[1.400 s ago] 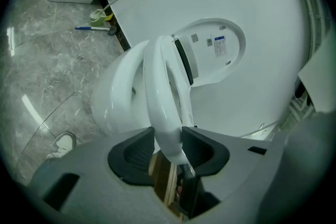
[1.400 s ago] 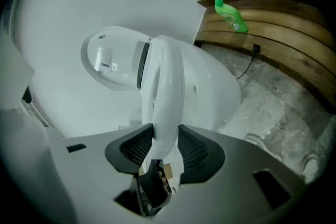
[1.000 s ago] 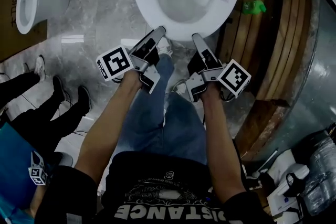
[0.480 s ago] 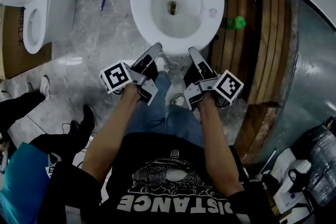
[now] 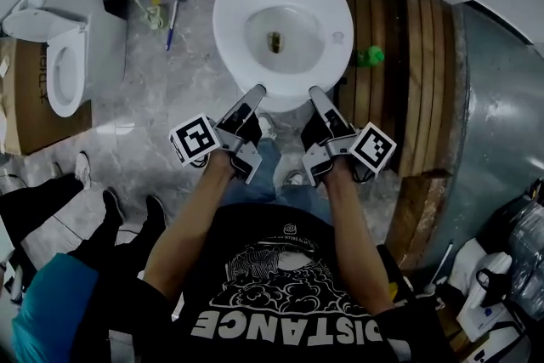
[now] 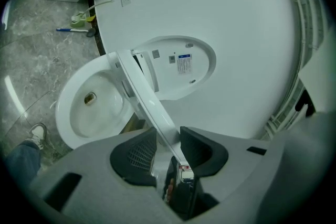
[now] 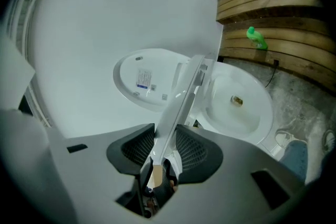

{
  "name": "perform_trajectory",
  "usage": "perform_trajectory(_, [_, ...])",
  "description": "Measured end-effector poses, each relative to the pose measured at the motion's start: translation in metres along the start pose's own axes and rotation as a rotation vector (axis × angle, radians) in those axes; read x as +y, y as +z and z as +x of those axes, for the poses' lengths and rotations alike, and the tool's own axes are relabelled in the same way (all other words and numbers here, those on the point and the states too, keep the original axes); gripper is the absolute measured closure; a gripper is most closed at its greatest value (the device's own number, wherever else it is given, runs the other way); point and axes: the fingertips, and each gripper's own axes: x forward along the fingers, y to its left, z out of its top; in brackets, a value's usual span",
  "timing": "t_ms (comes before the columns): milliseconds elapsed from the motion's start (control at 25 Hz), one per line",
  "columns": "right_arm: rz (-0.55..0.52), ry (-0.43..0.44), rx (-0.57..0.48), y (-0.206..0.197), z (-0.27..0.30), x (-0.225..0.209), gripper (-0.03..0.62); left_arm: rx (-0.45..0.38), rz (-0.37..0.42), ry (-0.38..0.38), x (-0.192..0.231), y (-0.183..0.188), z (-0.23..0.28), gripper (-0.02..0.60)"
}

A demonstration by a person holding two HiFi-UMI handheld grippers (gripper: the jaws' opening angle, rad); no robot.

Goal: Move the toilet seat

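The white toilet seat [image 5: 231,30] is lifted by its front rim, tilted above the bowl [image 5: 280,38]. My left gripper [image 5: 257,90] is shut on the rim left of centre. Right of centre, my right gripper [image 5: 314,91] is shut on the same rim. In the left gripper view the seat [image 6: 144,99] runs edge-on as a white band into the left gripper [image 6: 165,139], with the bowl [image 6: 92,107] below. The raised lid [image 6: 178,65] leans on the wall. The right gripper view shows the seat [image 7: 181,99] edge-on inside the right gripper [image 7: 165,141], beside the lid [image 7: 144,78].
A second white toilet [image 5: 64,55] stands on a cardboard box [image 5: 25,110] at the left. A blue pen [image 5: 170,25] lies on the marble floor. A green object [image 5: 370,57] sits on the wooden slat platform [image 5: 416,72]. Bystanders' legs [image 5: 93,217] are at lower left.
Both grippers have risen together with the seat's front rim held in them. The seat is tilted higher off the bowl, and the lid hinge has come into the head view.
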Motion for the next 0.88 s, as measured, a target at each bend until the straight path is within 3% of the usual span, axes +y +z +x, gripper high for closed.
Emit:
perform_trajectory(280, [-0.051, 0.046, -0.052, 0.019, 0.010, 0.043, 0.459, 0.039, 0.033, -0.019, -0.036, 0.021, 0.009, 0.436])
perform_trajectory(560, [-0.126, 0.140, -0.097, 0.040, 0.016, 0.096, 0.459, 0.019, 0.109, -0.094, -0.083, 0.044, 0.021, 0.439])
perform_trajectory(880, [-0.159, 0.183, -0.112, 0.065, 0.039, 0.136, 0.464, -0.005, 0.118, -0.128, -0.118, 0.074, 0.041, 0.448])
